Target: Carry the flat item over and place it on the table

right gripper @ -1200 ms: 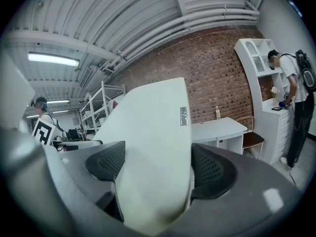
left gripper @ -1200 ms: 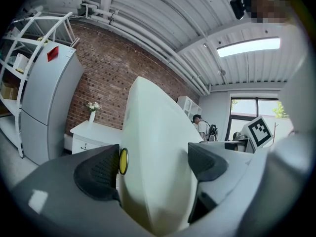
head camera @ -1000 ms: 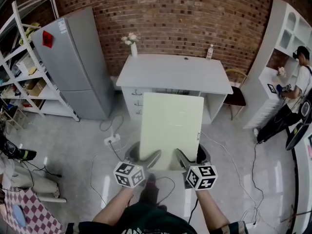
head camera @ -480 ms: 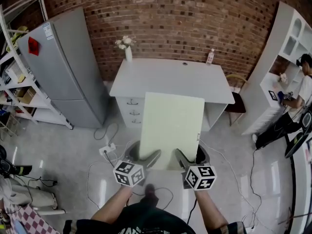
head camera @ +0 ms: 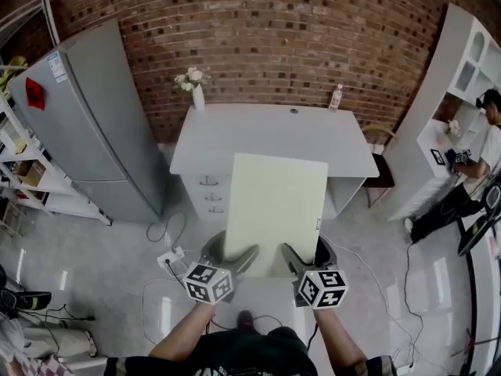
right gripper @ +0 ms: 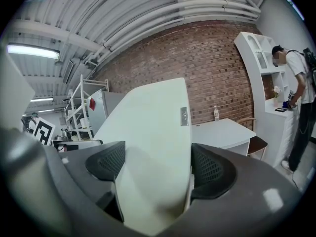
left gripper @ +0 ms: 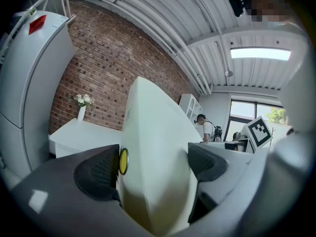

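At frame centre, left tongs [head camera: 231, 254] and right tongs [head camera: 306, 254] each pinch the pale board [head camera: 274, 202], overlapping the counter [head camera: 258, 128].

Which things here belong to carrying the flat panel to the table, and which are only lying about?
For the job: flat panel, white table, left hand-held gripper, right hand-held gripper.
Lying about: flower vase, bottle, fridge, chair.
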The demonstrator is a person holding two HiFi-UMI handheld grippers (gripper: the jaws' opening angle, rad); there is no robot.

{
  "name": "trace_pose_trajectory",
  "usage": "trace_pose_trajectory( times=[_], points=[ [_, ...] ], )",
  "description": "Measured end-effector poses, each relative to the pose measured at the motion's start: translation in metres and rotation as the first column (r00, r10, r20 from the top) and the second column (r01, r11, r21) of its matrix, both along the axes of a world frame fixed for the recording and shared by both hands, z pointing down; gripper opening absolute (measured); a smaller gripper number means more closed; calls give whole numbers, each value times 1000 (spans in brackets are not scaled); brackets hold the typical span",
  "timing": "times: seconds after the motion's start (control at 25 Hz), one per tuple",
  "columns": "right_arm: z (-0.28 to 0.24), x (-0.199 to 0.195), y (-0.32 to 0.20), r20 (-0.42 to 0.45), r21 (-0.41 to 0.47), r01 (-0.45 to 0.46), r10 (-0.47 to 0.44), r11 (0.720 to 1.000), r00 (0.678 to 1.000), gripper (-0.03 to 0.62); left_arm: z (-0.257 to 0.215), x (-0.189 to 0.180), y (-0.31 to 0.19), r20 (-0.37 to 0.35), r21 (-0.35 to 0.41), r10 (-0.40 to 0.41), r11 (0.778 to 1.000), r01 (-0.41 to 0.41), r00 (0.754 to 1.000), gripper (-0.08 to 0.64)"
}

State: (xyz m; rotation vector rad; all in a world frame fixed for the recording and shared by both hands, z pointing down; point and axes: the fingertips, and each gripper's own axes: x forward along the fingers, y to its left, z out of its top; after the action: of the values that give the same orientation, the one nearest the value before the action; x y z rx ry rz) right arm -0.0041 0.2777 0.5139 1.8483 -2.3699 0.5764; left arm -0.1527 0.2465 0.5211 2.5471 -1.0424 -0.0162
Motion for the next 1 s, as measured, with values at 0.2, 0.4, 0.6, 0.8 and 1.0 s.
trace_pose_trajectory(
  times=[0.2, 0.4, 0.6, 0.8, 1.0],
  points=[
    [-2, 0, -23, -2, -6, -16, 16, 1000, 1000, 413, -2, 0, -25, 1, -3, 18, 1000, -18, 1000, 434],
    [0, 4, -52, -3, -5, -20, 20, 1000, 1000, 413, 0, 4, -54, -1, -1, 20, 1000, -20, 1000, 434],
    [7, 21, -88, 5, -10, -13, 13, 1000, 1000, 413, 6, 21, -89, 5, -6, 12, 1000, -12, 1000, 434],
    [14, 40, -141, 15, -11, 3, -3, 1000, 1000, 413, 12, 40, -140, 17, -7, -3, 1000, 4, 1000, 434],
    [14, 67, -206, 15, -11, 39, -39, 999, 999, 413, 12, 65, -199, 21, -5, -40, 999, 40, 999, 434]
  ],
)
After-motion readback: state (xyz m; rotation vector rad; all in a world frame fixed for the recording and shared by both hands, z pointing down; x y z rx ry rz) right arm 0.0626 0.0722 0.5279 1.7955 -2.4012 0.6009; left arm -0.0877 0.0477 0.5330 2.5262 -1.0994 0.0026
